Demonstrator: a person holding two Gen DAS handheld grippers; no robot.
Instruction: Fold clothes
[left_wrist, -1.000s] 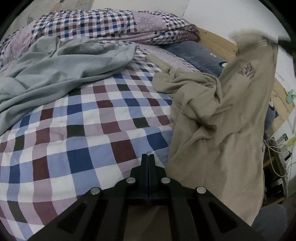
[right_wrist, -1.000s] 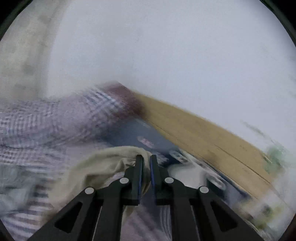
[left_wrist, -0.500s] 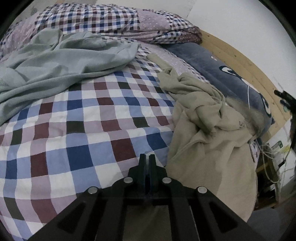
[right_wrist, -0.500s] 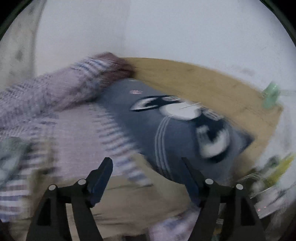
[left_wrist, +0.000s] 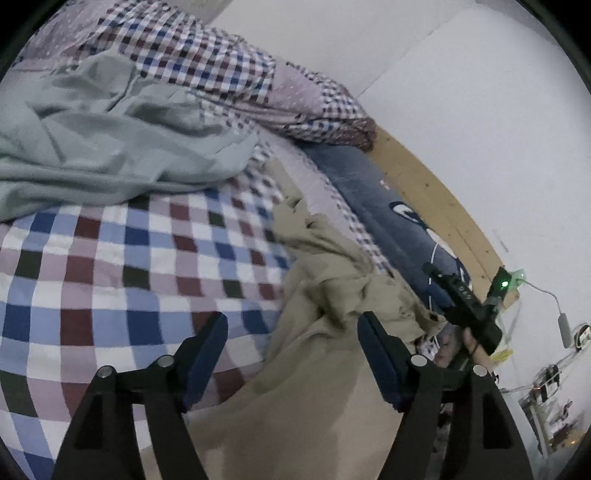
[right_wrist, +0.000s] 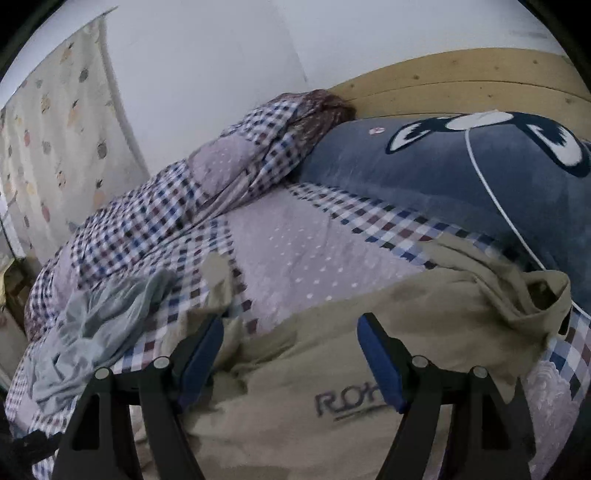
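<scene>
A beige garment (left_wrist: 325, 332) lies crumpled along the right side of the checked bed, partly hanging over its edge. My left gripper (left_wrist: 293, 338) is open just above it, holding nothing. In the right wrist view the same beige garment (right_wrist: 424, 332) shows dark printed lettering and a rumpled collar at its right end. Over it my right gripper (right_wrist: 290, 343) stands open and empty. The right tool (left_wrist: 465, 310) appears in the left wrist view with a green light, held by a hand. A pale grey-green garment (left_wrist: 110, 155) lies bunched at the far left of the bed.
A checked quilt (left_wrist: 229, 77) is heaped at the head of the bed beside a dark blue cartoon pillow (right_wrist: 480, 177). A wooden headboard (right_wrist: 461, 85) and white wall lie behind. Cables and clutter (left_wrist: 550, 387) sit off the bed's right side. A patterned curtain (right_wrist: 48, 140) hangs at left.
The right gripper let go of the lifted beige garment, which dropped onto the bed, then swung down over it. The left gripper went from shut to open.
</scene>
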